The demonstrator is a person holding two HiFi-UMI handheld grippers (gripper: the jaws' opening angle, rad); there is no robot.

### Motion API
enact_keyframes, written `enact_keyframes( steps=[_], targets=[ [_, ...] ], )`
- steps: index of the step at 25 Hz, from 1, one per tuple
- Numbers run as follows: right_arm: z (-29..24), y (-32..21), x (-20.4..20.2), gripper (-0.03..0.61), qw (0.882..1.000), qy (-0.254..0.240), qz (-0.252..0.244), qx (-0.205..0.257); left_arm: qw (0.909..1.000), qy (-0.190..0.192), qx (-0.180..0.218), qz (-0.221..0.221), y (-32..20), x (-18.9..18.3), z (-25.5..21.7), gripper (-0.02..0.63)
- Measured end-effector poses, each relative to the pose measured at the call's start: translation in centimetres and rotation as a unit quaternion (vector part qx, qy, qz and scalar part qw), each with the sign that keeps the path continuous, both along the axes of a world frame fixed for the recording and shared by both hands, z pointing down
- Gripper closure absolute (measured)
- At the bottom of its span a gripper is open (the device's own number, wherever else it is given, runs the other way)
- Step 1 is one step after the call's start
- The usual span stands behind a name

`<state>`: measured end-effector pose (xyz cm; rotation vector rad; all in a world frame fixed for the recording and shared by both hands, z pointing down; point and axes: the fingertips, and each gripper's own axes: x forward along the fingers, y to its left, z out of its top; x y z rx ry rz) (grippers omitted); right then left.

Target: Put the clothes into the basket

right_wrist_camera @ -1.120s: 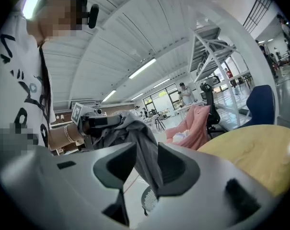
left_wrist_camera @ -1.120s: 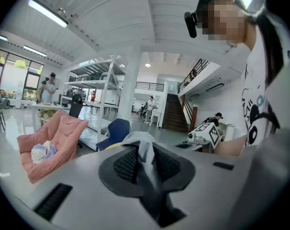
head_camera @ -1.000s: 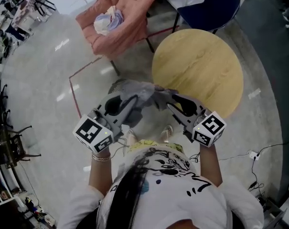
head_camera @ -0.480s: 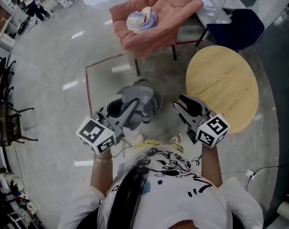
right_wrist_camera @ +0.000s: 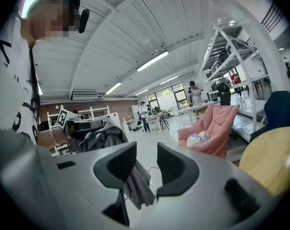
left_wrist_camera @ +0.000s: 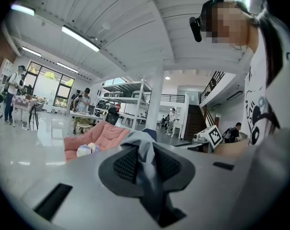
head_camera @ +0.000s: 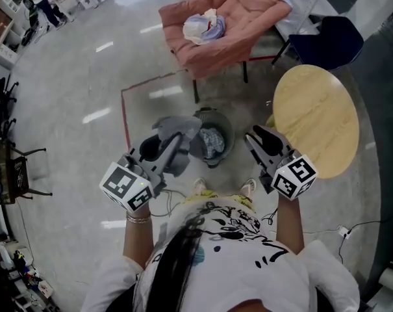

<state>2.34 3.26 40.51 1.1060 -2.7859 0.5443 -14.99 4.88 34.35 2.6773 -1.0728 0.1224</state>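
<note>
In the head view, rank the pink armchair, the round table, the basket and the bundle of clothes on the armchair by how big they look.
Largest, pink armchair and round table: about alike, can't rank them.
Then the basket.
Smallest, the bundle of clothes, though it sits farther from the camera.

Bare floor gives you room left of the basket; the round bench crowds its right, and the pink armchair stands just beyond it.
</note>
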Motion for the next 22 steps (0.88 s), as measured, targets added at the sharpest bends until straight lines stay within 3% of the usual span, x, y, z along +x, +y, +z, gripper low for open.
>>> enact_keyframes(
  steps=[9,11,15,22],
  targets=[
    [0.3,-1.7,-2.2,0.454,0.999,0.028,0.02,0.014,0.9985,0.032,0.008,-0.043,-1.7,-3.7,0.3,0.545],
    [0.1,-2.4,-2.8,0.53,0.999,0.023,0.006,0.022,0.9983,0.03,0.002,-0.049,-2.3,-4.2,0.6,0.545],
    [0.0,-5.5,-3.7,0.542,0.999,0.03,-0.015,0.038,0.998,0.018,-0.013,-0.059,-4.5,-4.7,1.1,0.545],
    [-0.6,-10.5,-3.8,0.543,0.998,0.015,-0.023,0.053,0.9998,0.017,-0.003,-0.008,-7.3,-3.7,0.2,0.545]
  ],
)
